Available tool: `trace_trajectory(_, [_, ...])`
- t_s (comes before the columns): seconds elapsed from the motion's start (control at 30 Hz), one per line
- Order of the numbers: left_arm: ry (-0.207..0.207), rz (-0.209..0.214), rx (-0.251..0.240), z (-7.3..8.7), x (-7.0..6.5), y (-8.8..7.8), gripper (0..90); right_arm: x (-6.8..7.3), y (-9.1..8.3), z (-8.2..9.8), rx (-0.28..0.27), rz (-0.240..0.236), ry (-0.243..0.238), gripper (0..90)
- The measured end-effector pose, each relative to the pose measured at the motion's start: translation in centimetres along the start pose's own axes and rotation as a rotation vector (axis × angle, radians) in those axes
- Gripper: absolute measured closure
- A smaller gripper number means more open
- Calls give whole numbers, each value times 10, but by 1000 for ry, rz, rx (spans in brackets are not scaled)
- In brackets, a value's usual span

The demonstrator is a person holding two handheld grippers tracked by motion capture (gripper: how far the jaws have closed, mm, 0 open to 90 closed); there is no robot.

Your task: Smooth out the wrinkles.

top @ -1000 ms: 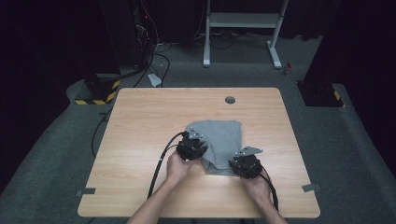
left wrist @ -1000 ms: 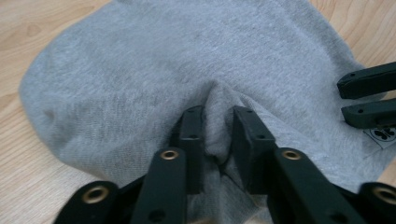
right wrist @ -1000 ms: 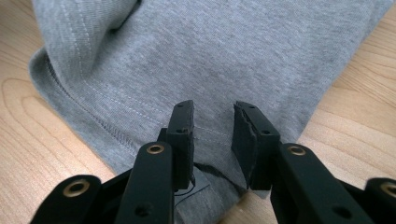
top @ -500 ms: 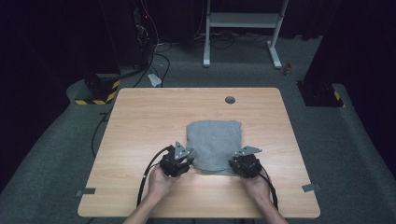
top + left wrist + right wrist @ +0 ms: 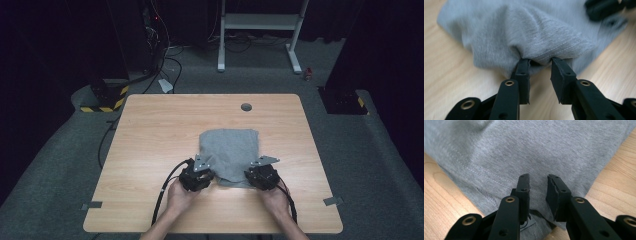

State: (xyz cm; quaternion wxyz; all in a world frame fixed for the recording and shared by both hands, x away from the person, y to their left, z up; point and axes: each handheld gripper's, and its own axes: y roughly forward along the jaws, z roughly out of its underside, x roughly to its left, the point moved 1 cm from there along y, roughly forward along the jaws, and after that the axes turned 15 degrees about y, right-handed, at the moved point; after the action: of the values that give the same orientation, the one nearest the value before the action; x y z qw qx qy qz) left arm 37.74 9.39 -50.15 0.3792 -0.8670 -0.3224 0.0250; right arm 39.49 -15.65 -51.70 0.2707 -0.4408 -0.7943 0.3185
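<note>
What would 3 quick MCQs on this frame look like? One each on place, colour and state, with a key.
1. Where does the cloth lie on the table?
A. far left corner
B. middle to near side, by the two hands
C. hanging off the right edge

2. What colour is the cloth?
A. grey
B. red
C. white with stripes

3. How do the left tongs stand?
A. shut flat on bare wood
B. lifted high above the table
C. open, tips at the bunched cloth edge

Key: 1 B, the high view shows it just ahead of both hands. 2 A, it is grey in all views. 3 C, the left gripper view shows a gap between the jaws under a raised fold.
</note>
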Motion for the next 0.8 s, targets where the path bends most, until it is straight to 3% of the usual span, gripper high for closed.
trace_trajectory(0.07, [-7,23,-23,-12,5,4,627,1,0,-1,0,2,-3,713])
trace_trajectory(0.17, [-24,23,-32,-18,8,8,588,1,1,-2,5,1,-2,711])
trace_trajectory(0.3, [-11,12,-30,-27,9,17,567,1,1,-2,5,2,-4,710])
trace_trajectory(0.37, [9,21,-17,-31,7,24,542,1,2,-2,6,1,-5,710])
trace_trajectory(0.47, [24,69,-87,-36,2,22,527,1,1,-2,8,-1,-8,709])
trace_trajectory(0.57, [79,65,-120,-42,-3,15,520,1,1,-2,7,-2,-3,709])
trace_trajectory(0.6, [79,65,-120,-42,-3,15,518,1,1,-2,8,-3,-7,709])
trace_trajectory(0.63, [86,29,-81,-44,-1,17,518,1,2,-2,8,-1,-9,709])
trace_trajectory(0.67, [86,29,-81,-44,-1,17,518,1,2,-2,8,0,-11,709])
trace_trajectory(0.7, [71,-3,-17,-40,4,21,518,1,2,-2,8,-1,-10,709])
trace_trajectory(0.8, [83,-40,53,-33,3,24,512,0,1,-2,8,-4,-9,709])
